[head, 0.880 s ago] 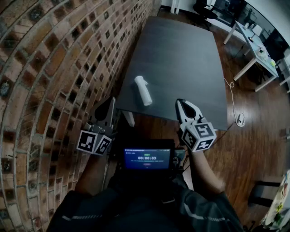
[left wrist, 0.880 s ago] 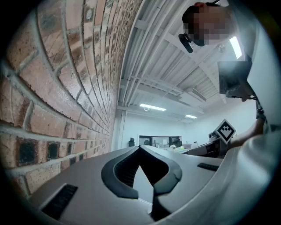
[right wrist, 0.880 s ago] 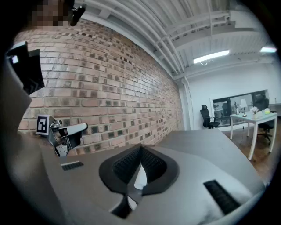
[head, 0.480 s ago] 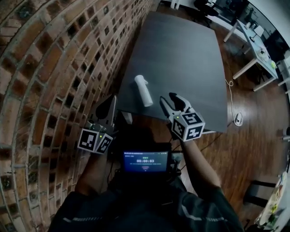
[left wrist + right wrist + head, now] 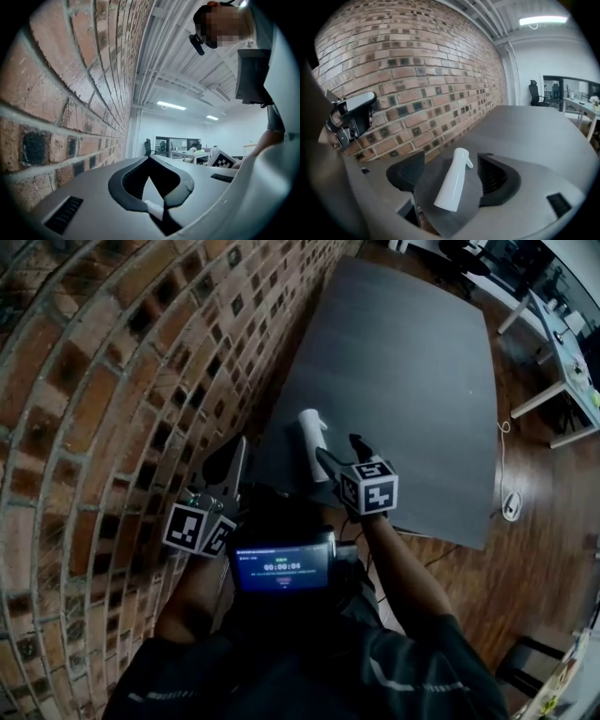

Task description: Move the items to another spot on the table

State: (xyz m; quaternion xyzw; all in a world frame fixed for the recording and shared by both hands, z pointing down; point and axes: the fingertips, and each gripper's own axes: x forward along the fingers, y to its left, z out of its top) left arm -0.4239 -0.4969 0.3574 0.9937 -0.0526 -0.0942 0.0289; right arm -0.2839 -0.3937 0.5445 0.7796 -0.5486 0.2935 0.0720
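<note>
The right gripper (image 5: 339, 448) tilts down over the near left corner of the dark table (image 5: 403, 362), its jaws spread wide on either side of a white spray bottle (image 5: 310, 430). In the right gripper view the spray bottle (image 5: 452, 185) lies on its side between the two pads, touching neither. Its head points away from the gripper and its small nozzle turns toward the right-hand jaw. Its base end sits close to the gripper's throat, and whether it meets the body there cannot be told. From the head view the bottle's near end is covered by the gripper's jaw, so only the head and upper body show. The bottle is opaque, so whatever is inside cannot be seen.

The left gripper (image 5: 234, 448) is held off the table's left edge, beside the brick wall (image 5: 112, 362) and apart from the bottle. Its jaws (image 5: 150, 158) are pressed together at the tips with nothing pinched. Its own view shows mostly wall and ceiling, and a mosaic patch covers the upper right.

The table's near edge is cut off by both grippers and the person's body, where a lit screen (image 5: 281, 566) sits; its print is too small to read.
</note>
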